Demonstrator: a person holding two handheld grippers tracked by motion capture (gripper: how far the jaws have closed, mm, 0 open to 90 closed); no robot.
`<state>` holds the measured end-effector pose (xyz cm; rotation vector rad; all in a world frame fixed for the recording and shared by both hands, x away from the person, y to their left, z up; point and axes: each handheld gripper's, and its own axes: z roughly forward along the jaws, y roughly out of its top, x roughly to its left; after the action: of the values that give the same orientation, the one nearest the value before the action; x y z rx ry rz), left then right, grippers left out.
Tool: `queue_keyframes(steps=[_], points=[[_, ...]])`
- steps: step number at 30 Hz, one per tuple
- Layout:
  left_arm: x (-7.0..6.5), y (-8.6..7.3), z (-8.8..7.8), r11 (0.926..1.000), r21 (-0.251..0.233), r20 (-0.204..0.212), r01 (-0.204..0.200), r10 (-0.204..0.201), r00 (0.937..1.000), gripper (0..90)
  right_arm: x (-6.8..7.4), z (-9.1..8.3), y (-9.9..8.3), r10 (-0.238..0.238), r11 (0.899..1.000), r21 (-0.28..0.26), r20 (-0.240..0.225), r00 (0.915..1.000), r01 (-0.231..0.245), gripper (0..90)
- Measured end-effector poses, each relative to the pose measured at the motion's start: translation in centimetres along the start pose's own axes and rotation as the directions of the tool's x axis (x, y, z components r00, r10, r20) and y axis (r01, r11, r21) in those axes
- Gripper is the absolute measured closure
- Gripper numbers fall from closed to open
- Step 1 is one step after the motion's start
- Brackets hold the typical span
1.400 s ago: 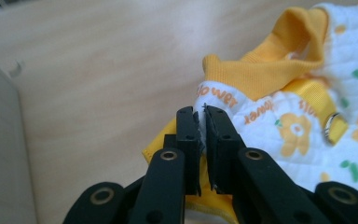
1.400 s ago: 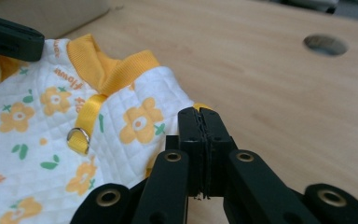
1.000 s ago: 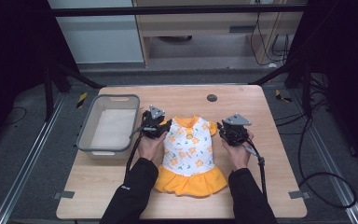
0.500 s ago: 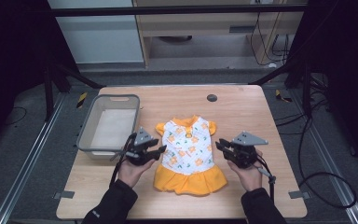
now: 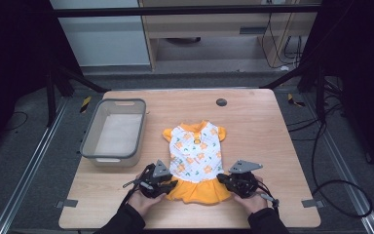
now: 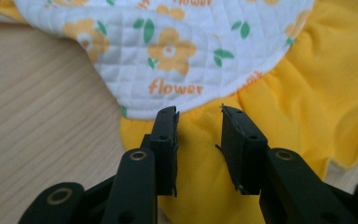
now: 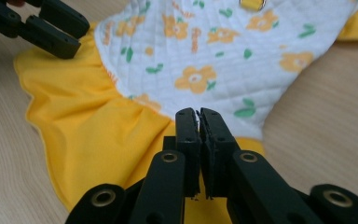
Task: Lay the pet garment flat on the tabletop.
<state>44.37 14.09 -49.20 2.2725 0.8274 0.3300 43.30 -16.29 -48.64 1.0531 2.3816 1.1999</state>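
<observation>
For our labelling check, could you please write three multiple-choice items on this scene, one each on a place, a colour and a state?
1. Where does the bin stand relative to the dress?
A. to its left
B. to its right
C. on top of it

2. What colour is the skirt?
A. blue
B. yellow
C. black

3. How do the two grippers' jaws stand?
A. both wide open
B. left gripper open, right gripper closed
C. left closed, right open

Answers: 1 A, the high view shows the bin left of the dress; 2 B, both gripper views show yellow cloth; 3 B, a gap shows between the left jaws while the right jaws meet.
</observation>
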Motion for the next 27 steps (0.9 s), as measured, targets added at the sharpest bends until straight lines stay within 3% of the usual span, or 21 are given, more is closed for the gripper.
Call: queue_keyframes(steps=[5,7,13,15,17,19,21,23,27], points=[[-0.1,-0.4,-0.3,0.9999,0.006,-0.001,-0.01,0.01,0.9999,66.1,0.6,0.6,-1.4,0.0,0.998,0.063,-0.001,1.0,0.0,86.5],[-0.3,-0.6,-0.6,0.9996,0.015,-0.007,-0.024,0.024,0.9997,66.0,0.9,0.4,-1.5,-0.004,0.998,0.068,-0.004,1.0,0.004,86.4],[-0.5,-0.8,-1.5,0.9999,0.016,0.008,-0.005,0.005,1.0,65.8,2.0,0.1,-1.9,-0.006,0.996,0.088,-0.053,0.9986,0.01,86.6],[-0.3,-0.4,-2.1,0.9996,-0.029,0.003,0.006,-0.005,1.0,65.8,2.1,-0.2,-1.5,-0.007,0.998,0.056,-0.062,0.9981,0.011,87.1],[0.4,0.7,-3.1,0.9944,-0.103,-0.01,0.024,-0.025,0.9996,66.1,1.9,-0.6,-1.0,-0.016,1.0,0.008,-0.055,0.9984,0.016,88.9],[1.2,1.6,-3.2,0.99,-0.133,-0.014,0.047,-0.049,0.9987,68.2,1.4,-0.8,-0.2,-0.018,0.999,-0.028,-0.037,0.9992,0.017,89.9],[2.0,2.6,-2.8,0.9857,-0.154,-0.022,0.067,-0.072,0.9972,70.7,0.8,-0.4,0.5,-0.005,0.998,-0.055,-0.026,0.9996,0.004,90.0],[2.5,3.4,-1.8,0.9868,-0.142,-0.02,0.078,-0.081,0.9965,72.0,0.1,0.5,1.1,0.003,0.998,-0.056,-0.019,0.9998,-0.004,90.0],[3.7,4.7,1.5,0.9913,-0.101,-0.057,0.084,-0.09,0.9943,72.1,-0.6,2.6,1.2,0.005,1.0,-0.013,0.002,1.0,-0.005,90.0]])
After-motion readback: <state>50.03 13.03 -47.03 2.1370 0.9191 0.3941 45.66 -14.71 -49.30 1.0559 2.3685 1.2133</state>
